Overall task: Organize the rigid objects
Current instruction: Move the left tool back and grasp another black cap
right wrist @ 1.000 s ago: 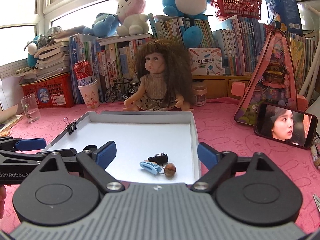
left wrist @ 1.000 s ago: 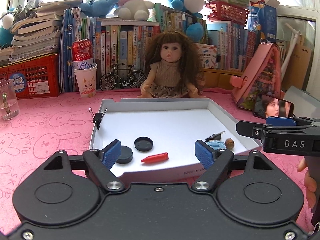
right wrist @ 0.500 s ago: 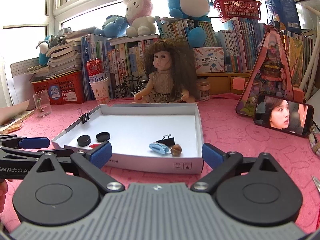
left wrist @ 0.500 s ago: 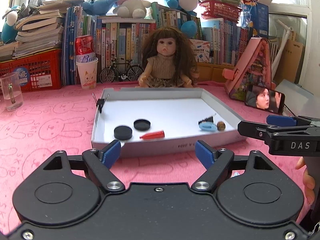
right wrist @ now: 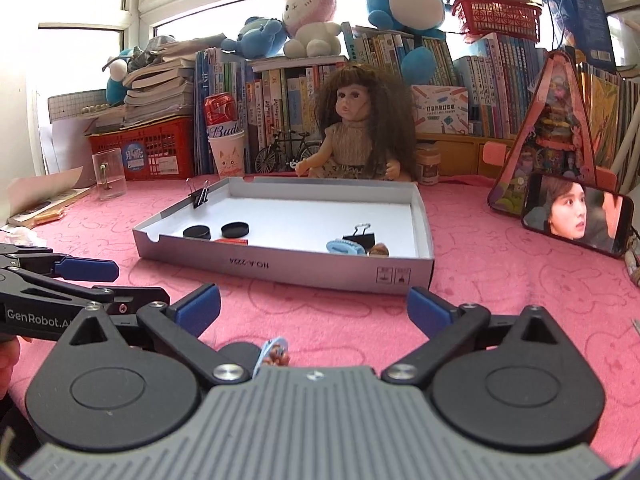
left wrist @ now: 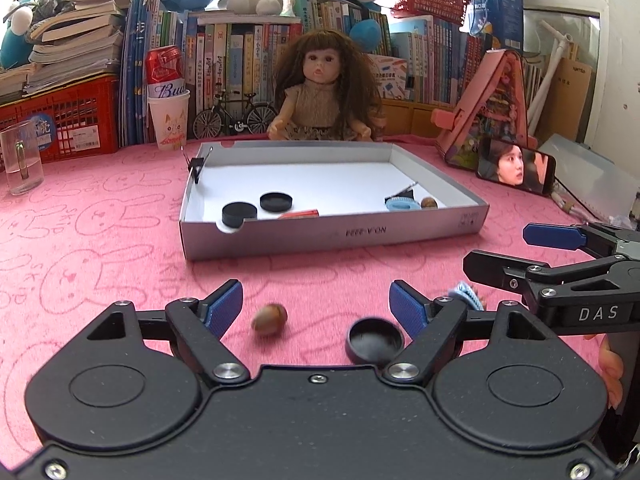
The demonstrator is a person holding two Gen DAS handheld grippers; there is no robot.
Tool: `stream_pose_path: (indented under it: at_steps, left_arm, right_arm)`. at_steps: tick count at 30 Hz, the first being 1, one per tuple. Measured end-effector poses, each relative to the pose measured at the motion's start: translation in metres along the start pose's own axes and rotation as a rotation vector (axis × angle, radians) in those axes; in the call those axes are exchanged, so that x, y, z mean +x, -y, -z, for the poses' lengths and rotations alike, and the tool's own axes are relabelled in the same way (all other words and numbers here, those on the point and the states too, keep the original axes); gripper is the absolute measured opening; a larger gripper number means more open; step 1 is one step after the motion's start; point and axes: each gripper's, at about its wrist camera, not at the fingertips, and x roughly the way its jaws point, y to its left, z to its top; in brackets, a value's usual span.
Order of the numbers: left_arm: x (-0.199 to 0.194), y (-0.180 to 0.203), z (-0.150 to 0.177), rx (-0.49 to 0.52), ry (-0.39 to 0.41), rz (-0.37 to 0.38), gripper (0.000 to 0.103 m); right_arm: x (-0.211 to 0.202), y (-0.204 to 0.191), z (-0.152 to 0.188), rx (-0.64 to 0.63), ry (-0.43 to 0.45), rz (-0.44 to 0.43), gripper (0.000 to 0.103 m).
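Observation:
A shallow white box (left wrist: 332, 236) lies mid-table on pink cloth. It holds two black caps (left wrist: 239, 213), a red piece (left wrist: 300, 213), a blue hair clip (left wrist: 402, 205), a nut (left wrist: 429, 202) and a black binder clip (right wrist: 360, 236). My left gripper (left wrist: 316, 304) is open just above the cloth in front of the box. A loose nut (left wrist: 269, 319) and a black cap (left wrist: 375, 340) lie between its fingers, untouched. My right gripper (right wrist: 314, 308) stands beside it with jaws opening. Another blue clip (right wrist: 274, 350) lies on the cloth low between them, not gripped.
Behind the box sits a doll (left wrist: 324, 92). A phone (left wrist: 516, 164) leans against a pink toy house (left wrist: 492, 108) at the right. At the left are a glass mug (left wrist: 20, 160), a paper cup with a can (left wrist: 168, 120) and a red crate (left wrist: 64, 120).
Both grippers have drawn back from the box and sunk toward the cloth. The loose nut, black cap and blue clip have come into view. The right jaws have spread wider.

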Motion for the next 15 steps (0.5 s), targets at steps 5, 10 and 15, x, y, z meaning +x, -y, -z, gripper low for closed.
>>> stream_pose_path:
  at_steps: [5,10,15]
  left_arm:
    - [-0.003,-0.001,0.007,-0.005,-0.012,0.001,0.075]
    - [-0.005,-0.003,0.01,-0.021,-0.013,-0.005,0.068]
    - [-0.013,-0.001,0.014,-0.019,-0.006,0.026,0.055]
  right_arm:
    - [-0.003,-0.001,0.01,-0.01,-0.009,0.007,0.103]
    - [-0.005,-0.005,0.014,-0.031,-0.003,-0.002,0.103]
    - [-0.008,-0.011,0.016,-0.067,-0.008,-0.025,0.099]
